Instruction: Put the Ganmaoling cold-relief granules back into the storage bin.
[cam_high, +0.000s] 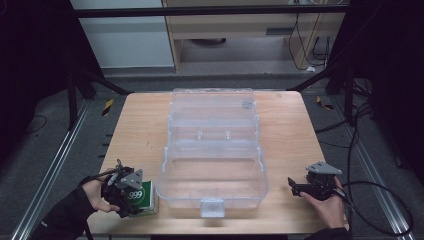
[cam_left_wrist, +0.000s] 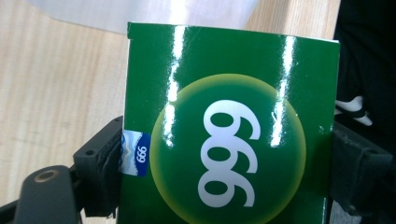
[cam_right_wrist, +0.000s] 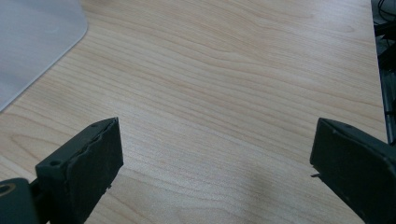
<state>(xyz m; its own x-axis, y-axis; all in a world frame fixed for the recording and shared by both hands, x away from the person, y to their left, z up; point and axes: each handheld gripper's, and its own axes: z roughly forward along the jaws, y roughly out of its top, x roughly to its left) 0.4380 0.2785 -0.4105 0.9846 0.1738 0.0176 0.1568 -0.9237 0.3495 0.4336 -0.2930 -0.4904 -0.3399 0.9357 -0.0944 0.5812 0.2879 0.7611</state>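
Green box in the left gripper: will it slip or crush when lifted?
The green box looks like glossy card, so it may slip. Thin card walls could dent under the left gripper. Flat sides suggest it won't roll.

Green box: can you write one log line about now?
left tool: shut on green box | right tool: open over table | clear bin: open, between both tools

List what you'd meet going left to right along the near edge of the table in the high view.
Left tongs, closed on the green box → clear plastic container, lid open → right tongs, open over bare wooden table.
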